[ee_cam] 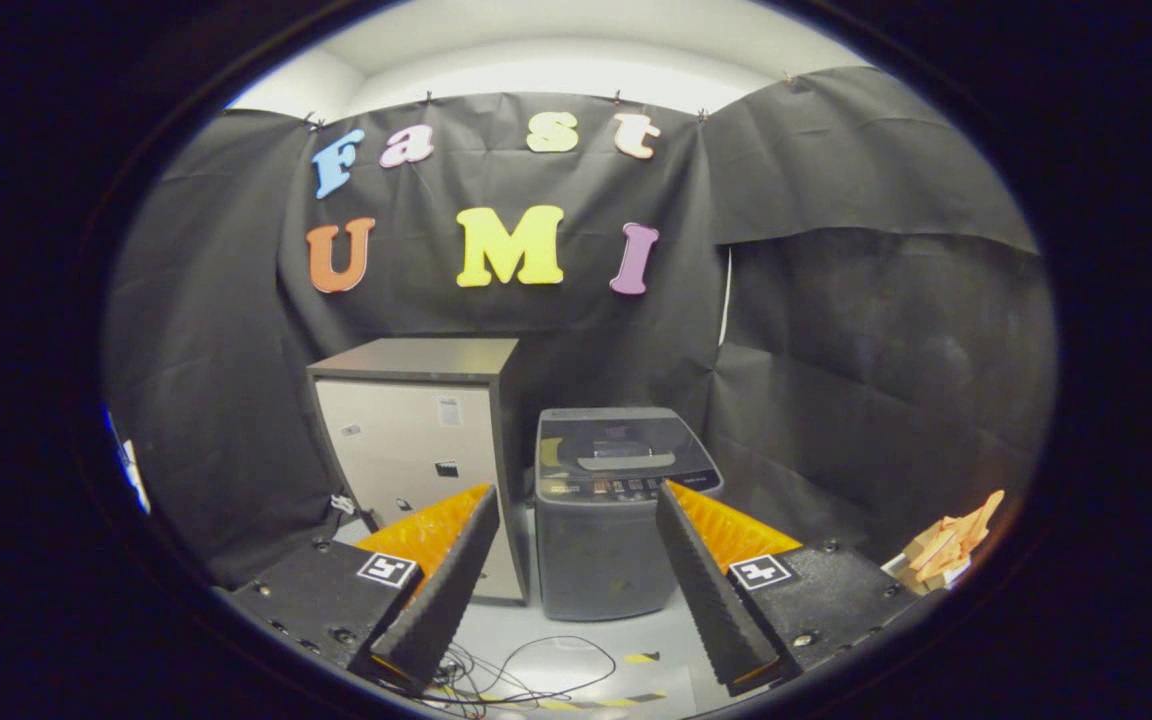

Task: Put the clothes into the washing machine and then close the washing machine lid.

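My jaws (576,570) stand wide apart with nothing between them, held well above the floor (576,640) and pointed at the far side of the booth. Straight ahead, beyond the gap between my two fingers, stands the washing machine (604,530), a small grey top-loader; its lid (626,445) lies flat and shut over the tub, so whatever is inside is hidden from me. The clothes I can see, an orange-and-pale bundle (951,545), lie well off to the right of my right finger, low down and about level with the jaws, not ahead of them. That is the relation that matters: the machine is dead ahead and the bundle is out to the right, so reaching it would, I judge, call for a swing to the right, not a push forward. With the lid down and a bundle still outside, the scene fits either a load yet to go in or one already in with this piece left over. Just left of the machine, beyond my left finger, stands a taller cabinet (416,450) with a pale door. Loose cables (526,675) trail over the floor just below my fingers.
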